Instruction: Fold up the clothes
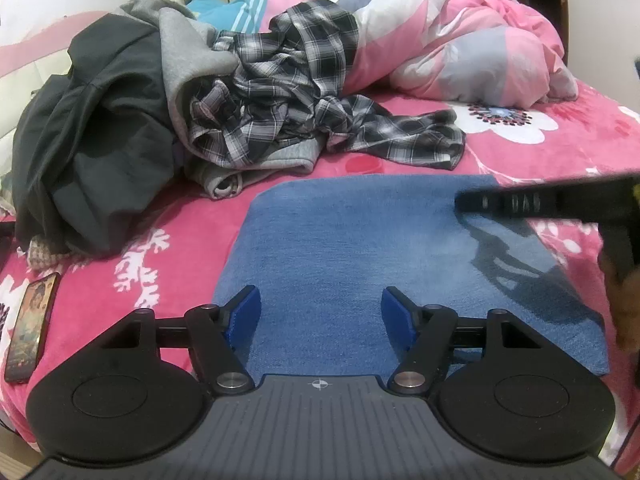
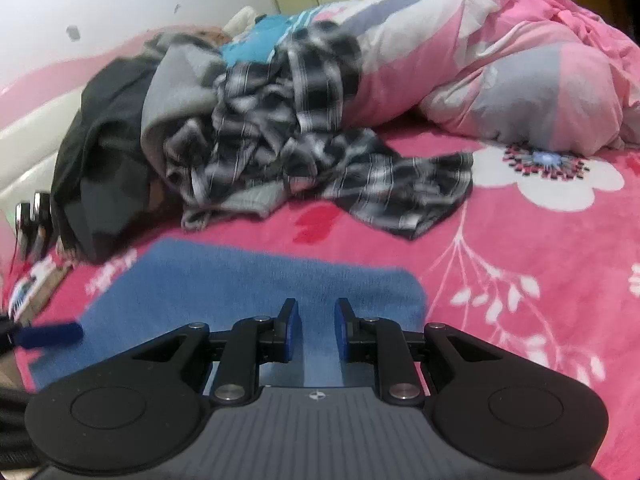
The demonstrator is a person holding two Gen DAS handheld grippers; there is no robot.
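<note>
— Where's the garment they're folding?

— The folded blue denim piece (image 1: pixel 360 264) lies flat on the pink flowered bedspread (image 1: pixel 560 152), squared off and smooth. Take it as the marker for everything else.

— And the tools?

— The left gripper (image 1: pixel 320 312) hangs above the near edge of the denim, its blue pads spread wide, nothing between them but the cloth below. I can't tell whether they touch it. The right gripper (image 2: pixel 317 326) is over the denim's near right part, jaws narrowed to a slim gap, and nothing is pinched there as far as I can see; denim shows through the gap.

— What's behind?

— Past the denim's far edge, a heap: a crumpled black-and-white plaid shirt (image 1: pixel 288 92) straight beyond, a grey fleece sweatshirt (image 1: pixel 188 52) under and left of it, a dark charcoal garment (image 1: pixel 88 132) further left. Beyond the denim to the right, a bunched pink-and-grey quilt (image 1: pixel 460 40). Left of the denim, near the bed's edge, a phone with a picture on it (image 1: pixel 32 324).
</note>
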